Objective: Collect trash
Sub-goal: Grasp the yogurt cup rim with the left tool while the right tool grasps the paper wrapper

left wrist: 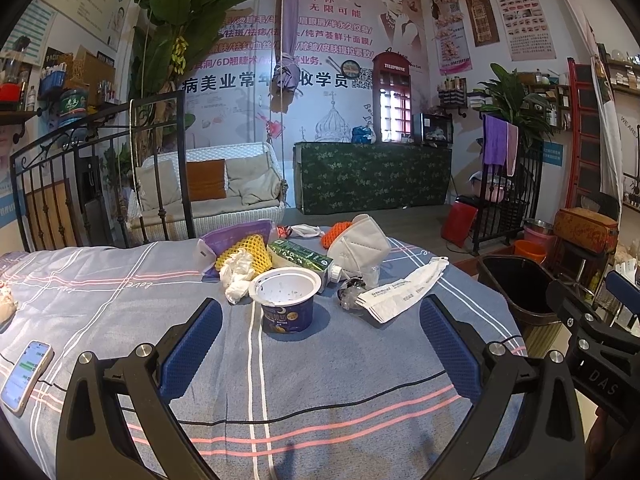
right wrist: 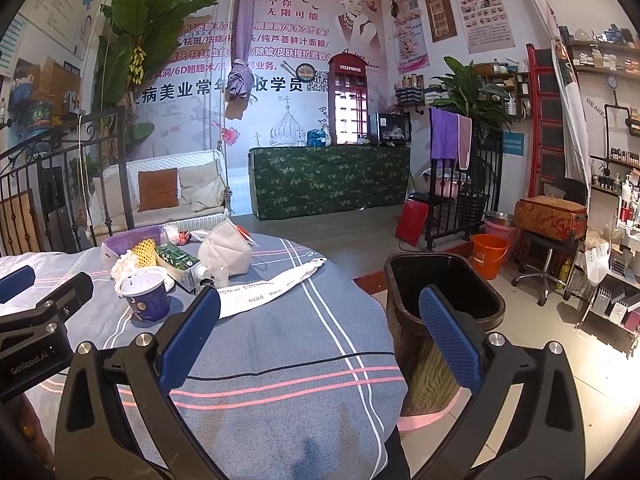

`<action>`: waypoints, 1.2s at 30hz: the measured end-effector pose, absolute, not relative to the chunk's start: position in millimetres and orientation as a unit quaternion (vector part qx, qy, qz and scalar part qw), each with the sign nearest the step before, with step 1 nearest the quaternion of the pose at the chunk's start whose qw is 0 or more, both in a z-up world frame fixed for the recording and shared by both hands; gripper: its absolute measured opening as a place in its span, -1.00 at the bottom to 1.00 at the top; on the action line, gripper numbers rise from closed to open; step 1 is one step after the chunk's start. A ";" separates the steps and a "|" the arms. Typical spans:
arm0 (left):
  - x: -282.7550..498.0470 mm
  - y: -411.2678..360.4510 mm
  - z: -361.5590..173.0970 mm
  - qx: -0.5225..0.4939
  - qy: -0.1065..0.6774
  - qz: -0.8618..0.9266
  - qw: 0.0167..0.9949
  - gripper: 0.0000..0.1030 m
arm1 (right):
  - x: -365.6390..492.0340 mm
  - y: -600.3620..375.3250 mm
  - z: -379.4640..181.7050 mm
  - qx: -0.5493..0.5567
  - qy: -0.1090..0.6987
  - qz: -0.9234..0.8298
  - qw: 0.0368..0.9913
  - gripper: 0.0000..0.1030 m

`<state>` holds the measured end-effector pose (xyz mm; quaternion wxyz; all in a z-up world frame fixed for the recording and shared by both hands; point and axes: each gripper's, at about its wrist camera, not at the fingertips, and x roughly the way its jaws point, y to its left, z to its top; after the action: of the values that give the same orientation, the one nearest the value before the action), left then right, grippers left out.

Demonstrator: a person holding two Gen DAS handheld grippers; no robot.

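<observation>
**Loose pile, thin cable, bin off the edge**

The trash sits in one clump on the far half of the bed [left wrist: 120, 304]: a blue yogurt cup [left wrist: 286, 300] upright and nearest you, crumpled tissue [left wrist: 238, 276] touching its left side, yellow foam net [left wrist: 244, 256] and green carton [left wrist: 304, 258] just behind, white face mask [left wrist: 360, 246] to the right, long paper wrapper [left wrist: 404, 290] lying toward the bed's right edge. The black bin [right wrist: 444, 292] stands on the floor just beside that edge.

Your left claw [left wrist: 320, 348] is spread wide and empty, lined up short of the cup. Your right claw [right wrist: 320, 334] is also wide apart and empty, straddling the gap between bed and bin.

Risks as I read them:
- The cup is light and thin-walled; squeeze hard and it likely buckles or tips, spilling any residue on the sheet.
- Tissue touching the cup may drag along and drop short of the bin.
- The black cable [left wrist: 304, 408] crosses under both claws; a low sweep could snag it and tug the phone [left wrist: 24, 376].
- The bin's mouth is narrow; the long wrapper may drape over the rim.
</observation>
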<state>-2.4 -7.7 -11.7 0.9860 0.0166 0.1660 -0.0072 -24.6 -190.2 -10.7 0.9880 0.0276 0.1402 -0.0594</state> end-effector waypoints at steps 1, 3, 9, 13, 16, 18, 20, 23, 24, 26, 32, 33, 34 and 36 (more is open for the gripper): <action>-0.9 -7.7 -13.1 0.018 0.171 -0.007 0.985 0.90 | -22.3 -189.4 -11.1 0.023 0.143 -0.060 0.988 0.91; 2.9 -5.8 -17.4 0.019 0.186 -0.012 0.982 0.90 | -17.3 -188.1 -12.7 0.015 0.146 -0.061 0.987 0.91; 26.5 8.0 -34.9 0.024 0.252 -0.007 0.967 0.90 | 12.5 -193.4 -27.6 0.017 0.188 -0.021 0.982 0.91; 43.6 16.9 -47.9 0.016 0.303 -0.018 0.953 0.90 | 38.6 -192.8 -41.6 0.010 0.235 0.002 0.972 0.91; 55.2 20.6 -54.3 0.004 0.336 -0.040 0.941 0.90 | 59.2 -190.2 -50.2 -0.002 0.268 0.007 0.964 0.91; 62.7 17.9 -53.7 0.021 0.339 -0.045 0.940 0.90 | 76.1 -187.6 -56.7 -0.010 0.293 0.017 0.956 0.91; 73.3 15.5 -50.2 0.044 0.338 -0.053 0.939 0.90 | 87.7 -183.9 -62.0 -0.017 0.313 0.028 0.949 0.91; 93.8 12.8 -41.9 0.069 0.331 -0.081 0.937 0.90 | 108.9 -183.6 -64.8 -0.013 0.338 0.041 0.940 0.91; 102.1 10.9 -39.7 0.082 0.329 -0.085 0.937 0.90 | 113.3 -184.1 -64.9 -0.010 0.340 0.042 0.940 0.91; 119.3 7.7 -37.1 0.104 0.332 -0.090 0.933 0.88 | 119.1 -183.1 -63.5 -0.009 0.343 0.044 0.938 0.91; 167.8 -3.6 -39.4 0.151 0.378 -0.120 0.905 0.52 | 132.0 -179.9 -62.4 -0.026 0.344 0.051 0.937 0.91; 174.0 -6.2 -41.1 0.163 0.386 -0.122 0.900 0.41 | 134.2 -179.0 -62.3 -0.032 0.345 0.053 0.937 0.91; 178.7 -7.0 -42.5 0.171 0.392 -0.123 0.895 0.36 | 137.5 -178.1 -61.9 -0.036 0.348 0.059 0.935 0.91; 187.1 -9.6 -46.8 0.182 0.410 -0.129 0.884 0.27 | 143.9 -180.0 -60.9 -0.029 0.355 0.068 0.932 0.91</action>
<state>187.1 -9.6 -46.8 0.8843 0.1818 0.4104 -0.1288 143.9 -180.0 -60.9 0.9319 -0.0286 0.3551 0.0683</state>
